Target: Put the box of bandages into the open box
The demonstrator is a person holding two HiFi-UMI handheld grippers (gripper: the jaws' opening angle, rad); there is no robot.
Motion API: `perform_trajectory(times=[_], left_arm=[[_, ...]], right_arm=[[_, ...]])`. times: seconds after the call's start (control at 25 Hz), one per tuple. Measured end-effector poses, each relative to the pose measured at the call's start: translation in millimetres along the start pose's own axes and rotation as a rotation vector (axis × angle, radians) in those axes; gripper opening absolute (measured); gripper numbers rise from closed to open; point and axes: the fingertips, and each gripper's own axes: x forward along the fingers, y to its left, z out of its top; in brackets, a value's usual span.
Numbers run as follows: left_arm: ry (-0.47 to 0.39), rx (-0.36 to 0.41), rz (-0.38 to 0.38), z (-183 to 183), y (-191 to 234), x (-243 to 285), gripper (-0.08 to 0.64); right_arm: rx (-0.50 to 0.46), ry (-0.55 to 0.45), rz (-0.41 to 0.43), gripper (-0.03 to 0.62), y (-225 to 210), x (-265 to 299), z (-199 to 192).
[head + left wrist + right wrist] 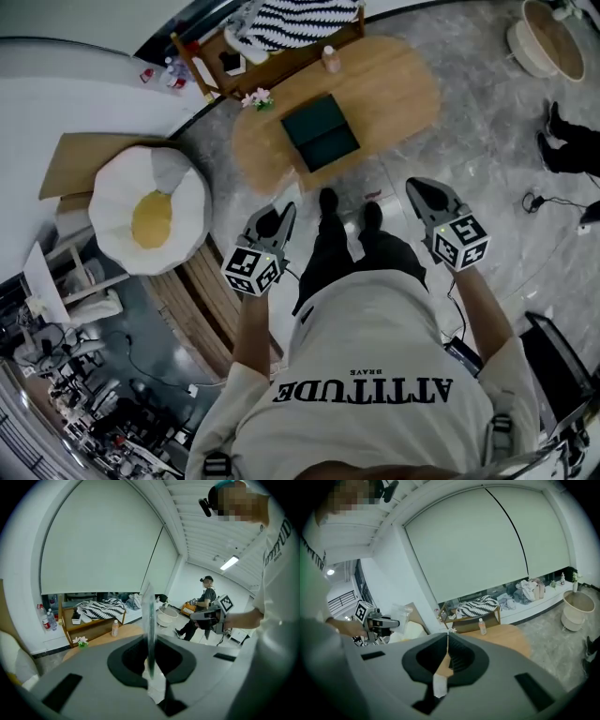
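Dark-green open box (321, 132): middle of oval wooden tabletop (398, 84).
Left gripper (284, 214): jaws pressed together, empty, short of tabletop's near edge.
Right gripper (419, 187): jaws pressed together, empty, off near edge.

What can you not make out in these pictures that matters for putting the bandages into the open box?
- Box of bandages: not recognisable in any view.
- Open box, head view: too small to see its contents; absent from both gripper views.
- Bottle, head view: label too small to read.
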Motion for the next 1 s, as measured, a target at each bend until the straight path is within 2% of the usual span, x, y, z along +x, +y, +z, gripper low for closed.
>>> perform_trajectory(times=[0.16,0.52,1.0], left_arm=[[0.051,0.048,-0.061,0,20,17,0.040],[0.129,0.084,-0.198,-1,65,52,0.040],[0.267,0.134,-0.346,-34,109,108,0.040]], right_arm=[[0.033,-0.002,-0.045,0.023,1,10,0],[0.113,0.010,-0.155,0.023,1,36,-6],[0.237,0.049,-0.258,0.023,-2,60,-35]])
